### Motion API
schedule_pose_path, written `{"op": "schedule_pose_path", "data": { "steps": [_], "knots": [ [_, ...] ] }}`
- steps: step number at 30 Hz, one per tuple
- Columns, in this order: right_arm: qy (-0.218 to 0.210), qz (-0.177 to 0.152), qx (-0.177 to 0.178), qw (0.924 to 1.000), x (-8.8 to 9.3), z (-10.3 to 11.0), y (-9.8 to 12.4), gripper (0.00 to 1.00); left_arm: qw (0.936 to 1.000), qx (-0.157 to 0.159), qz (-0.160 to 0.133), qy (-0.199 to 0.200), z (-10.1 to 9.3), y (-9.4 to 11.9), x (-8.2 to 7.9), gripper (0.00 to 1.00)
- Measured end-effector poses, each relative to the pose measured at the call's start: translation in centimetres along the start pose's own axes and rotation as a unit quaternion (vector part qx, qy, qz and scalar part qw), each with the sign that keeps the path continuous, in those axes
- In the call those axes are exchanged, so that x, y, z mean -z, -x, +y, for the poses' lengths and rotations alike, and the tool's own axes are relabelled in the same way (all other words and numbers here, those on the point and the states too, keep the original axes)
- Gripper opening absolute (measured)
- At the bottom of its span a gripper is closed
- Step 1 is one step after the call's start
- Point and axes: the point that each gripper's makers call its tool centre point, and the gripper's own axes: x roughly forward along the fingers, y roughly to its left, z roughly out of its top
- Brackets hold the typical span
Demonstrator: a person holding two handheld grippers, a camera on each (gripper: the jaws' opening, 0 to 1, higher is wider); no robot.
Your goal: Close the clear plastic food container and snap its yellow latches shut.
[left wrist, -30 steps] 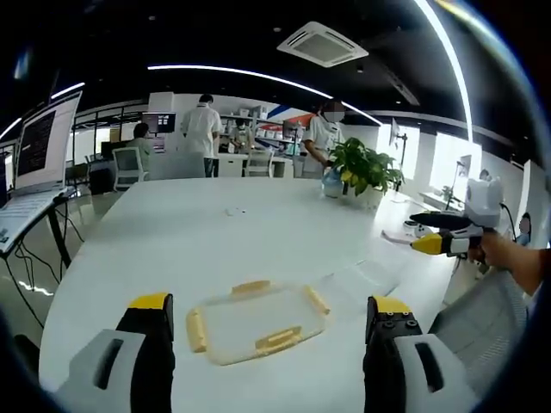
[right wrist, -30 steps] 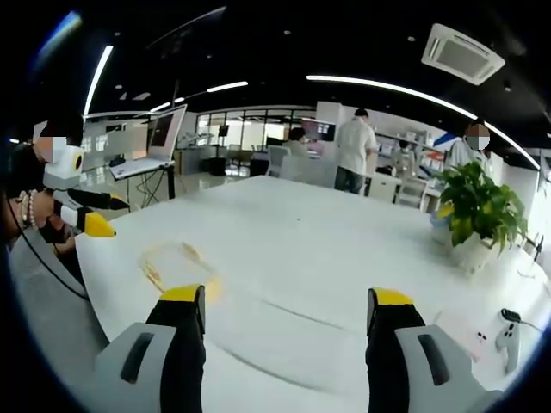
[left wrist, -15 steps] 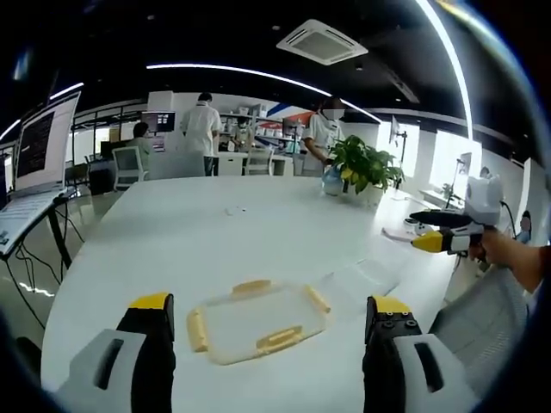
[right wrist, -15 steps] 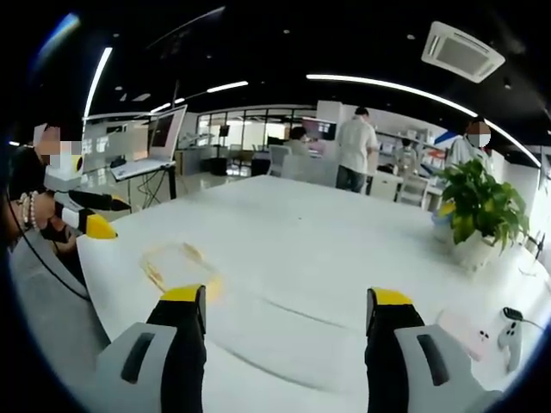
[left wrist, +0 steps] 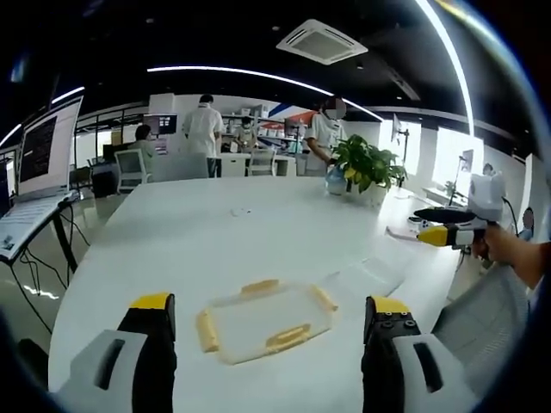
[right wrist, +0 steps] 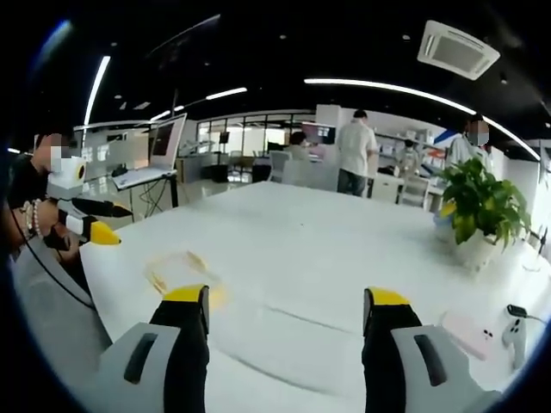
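Left tongs (left wrist: 258, 344) are hanging released above the white worktop (left wrist: 215, 232), jaws spread wide with nothing between them. Ahead of them the lid (left wrist: 267, 317) is lying flat on the worktop — clear, with four yellow latches (left wrist: 288, 337) folded out at its edges. Just beside it, toward the person's right, the clear container base (left wrist: 366, 277) is sitting open, hard to make out against the white surface.

Right tongs (right wrist: 280, 344) are also released, jaws apart and holding nothing. In the right gripper view the lid (right wrist: 179, 271) is showing just beyond the left jaw, and the left tongs (right wrist: 95, 231) are coming in from the left edge. A potted plant (right wrist: 478, 211) is standing well apart at the far side.

Judgement: the lid is looking light, thin and somewhat flexible, likely slick on the worktop — pinching an edge or a latch tab seems safest, not the flat middle. The latches are probably needing firm downward pressure over the rim.
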Motion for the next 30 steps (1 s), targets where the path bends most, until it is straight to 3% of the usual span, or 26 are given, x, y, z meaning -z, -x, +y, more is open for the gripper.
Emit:
{"op": "schedule_pose_path", "data": {
  "steps": [12,19,25,30],
  "knots": [
    [-0.006,0.0,-0.001,1.0,-0.1,-0.3,0.1,0.71,1.0,0.004,-0.004,-0.004,0.5,0.1,-0.4,0.89],
    [0.002,0.003,-0.008,1.0,-0.2,-0.2,-0.1,0.71,0.9995,0.013,-0.005,-0.028,1.3,-0.3,-1.3,0.89],
    [0.011,0.006,-0.021,0.9997,-0.9,0.0,-0.8,0.71,0.9989,0.029,0.001,-0.036,2.2,-0.9,-2.0,0.99],
    [0.032,0.011,-0.04,0.9986,-1.4,0.5,-1.7,0.72,0.995,0.054,0.018,-0.081,2.9,-1.2,-1.9,0.99]
  ]
}}
